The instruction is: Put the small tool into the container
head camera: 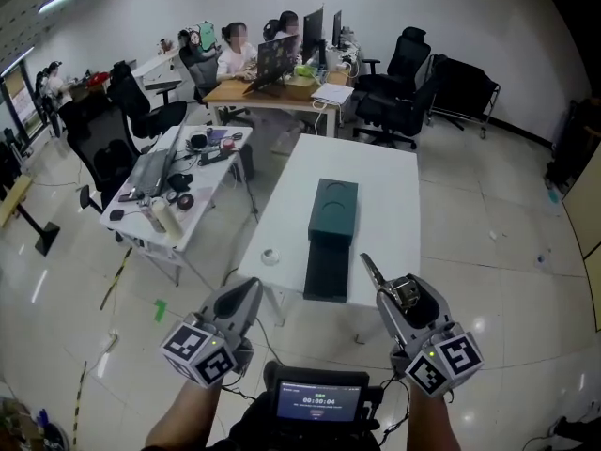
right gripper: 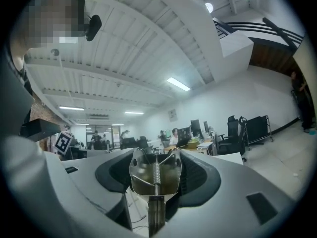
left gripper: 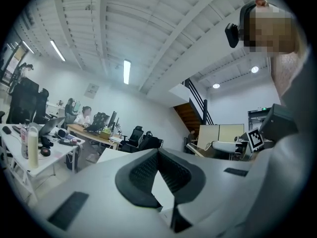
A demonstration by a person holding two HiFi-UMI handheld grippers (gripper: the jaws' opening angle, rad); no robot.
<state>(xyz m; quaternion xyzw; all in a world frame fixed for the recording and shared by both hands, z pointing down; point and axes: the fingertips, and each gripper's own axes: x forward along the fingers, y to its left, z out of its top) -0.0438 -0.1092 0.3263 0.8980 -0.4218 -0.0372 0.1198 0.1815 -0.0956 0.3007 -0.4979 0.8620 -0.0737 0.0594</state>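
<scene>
Head view: at 5 o'clock my right gripper (head camera: 389, 287) clamps the small tool (head camera: 406, 292). The container (head camera: 332, 210) sits at 12 on the worktop (head camera: 385, 172), well apart. I should carry the tool steadily over it before letting go. I cannot make out its opening.

Left gripper view: my left gripper (left gripper: 157, 155) is closed and empty.

Right gripper view: the tool's lower end is cut off.

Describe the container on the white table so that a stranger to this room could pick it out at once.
Start at the long white table in the middle of the floor. The dark green container sits near its centre. It is big, boxy and dark, unlike the small pale ring near the table's left edge.
</scene>
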